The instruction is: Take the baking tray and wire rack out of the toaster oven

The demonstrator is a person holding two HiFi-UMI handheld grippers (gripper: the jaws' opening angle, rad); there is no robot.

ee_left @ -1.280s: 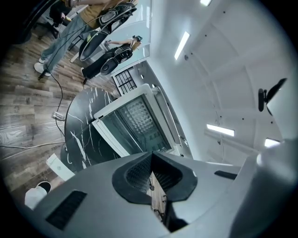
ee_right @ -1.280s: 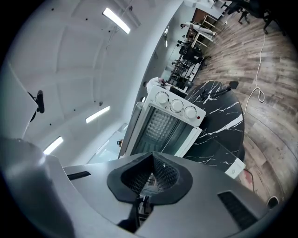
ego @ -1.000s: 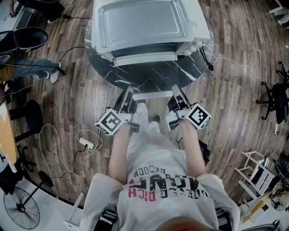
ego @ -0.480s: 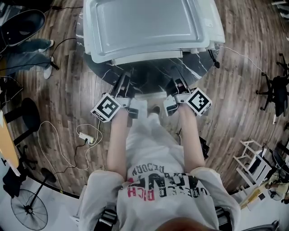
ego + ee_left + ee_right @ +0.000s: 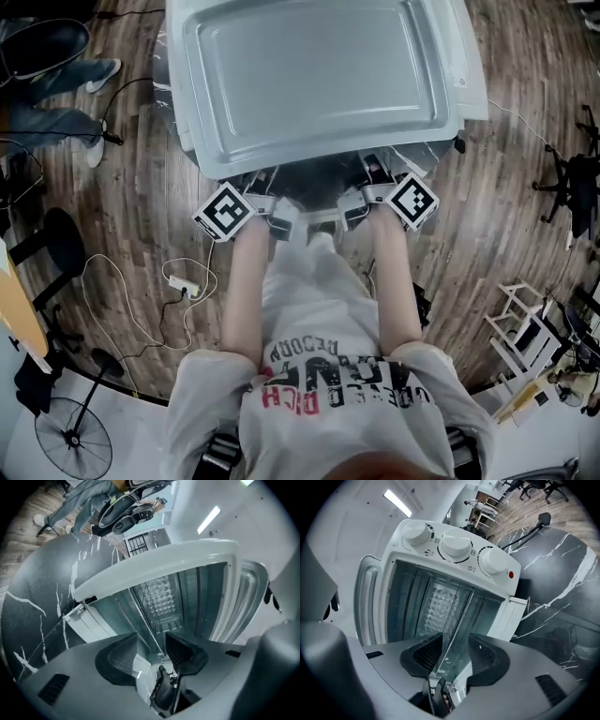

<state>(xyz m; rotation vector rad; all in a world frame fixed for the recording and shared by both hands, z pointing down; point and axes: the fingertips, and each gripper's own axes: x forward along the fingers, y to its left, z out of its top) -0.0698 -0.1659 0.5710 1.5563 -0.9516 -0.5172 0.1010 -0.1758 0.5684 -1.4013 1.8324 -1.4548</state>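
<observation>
While both pairs of jaws are opening, we find the left gripper (image 5: 152,641) and the right gripper (image 5: 455,644) released, each rolled onto its side at the mouth of the toaster oven (image 5: 319,84). A thin flat shelf (image 5: 454,620), tray or rack, we cannot tell which, sits at mid height in the cavity. It runs edge-on out between the pads of each gripper, with a gap on either side and no pad pressing on it.

Below that shelf we see the let-down glass door (image 5: 516,616) with its white frame, reaching out from the foot of the opening. Three knobs (image 5: 456,545) line the panel beside the cavity. In the head view the oven's broad top blocks our sight of the fingertips and the whole opening.

The oven stands on a dark marbled desk (image 5: 562,564). On the wooden floor (image 5: 506,234) around it lie a power strip (image 5: 184,281) with loose cables, a standing fan (image 5: 70,441), an office chair (image 5: 574,192) and another person's legs (image 5: 52,122).
</observation>
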